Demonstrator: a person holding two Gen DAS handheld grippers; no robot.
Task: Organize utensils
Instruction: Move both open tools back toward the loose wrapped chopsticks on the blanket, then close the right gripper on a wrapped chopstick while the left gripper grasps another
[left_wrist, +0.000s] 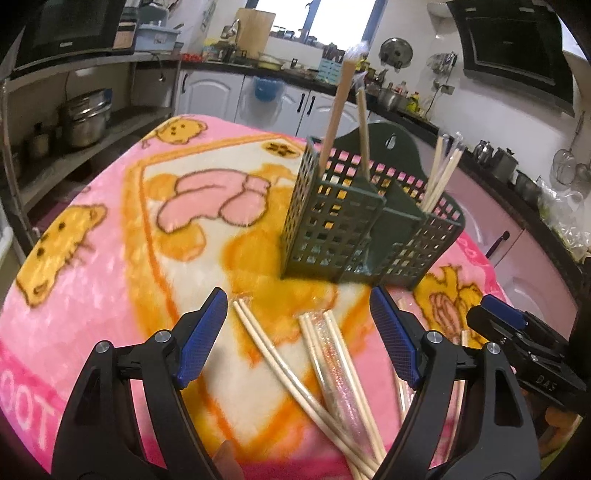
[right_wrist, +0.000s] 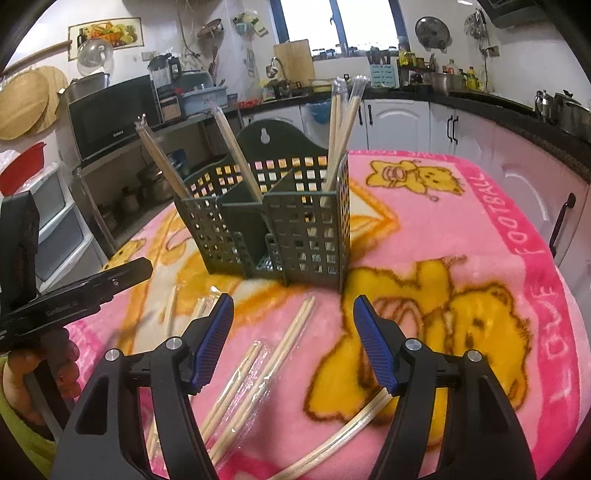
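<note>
A dark green slotted utensil holder (left_wrist: 354, 229) (right_wrist: 273, 229) stands upright on the pink cartoon blanket (left_wrist: 92, 258) (right_wrist: 480, 221). Wrapped chopstick pairs stand in its compartments (left_wrist: 338, 107) (right_wrist: 345, 122). Several loose chopstick pairs lie on the blanket in front of it (left_wrist: 332, 369) (right_wrist: 258, 369). My left gripper (left_wrist: 299, 306) is open and empty, hovering above the loose chopsticks. My right gripper (right_wrist: 293, 314) is open and empty, above the loose chopsticks near the holder. The right gripper shows at the right edge of the left wrist view (left_wrist: 517, 332); the left gripper shows at the left of the right wrist view (right_wrist: 74, 291).
Kitchen counters with white cabinets (right_wrist: 406, 114) run behind the table. A microwave (right_wrist: 110, 114) and shelves with pots (left_wrist: 85, 114) stand at the left. The blanket's right edge (right_wrist: 565, 314) drops off near the cabinets.
</note>
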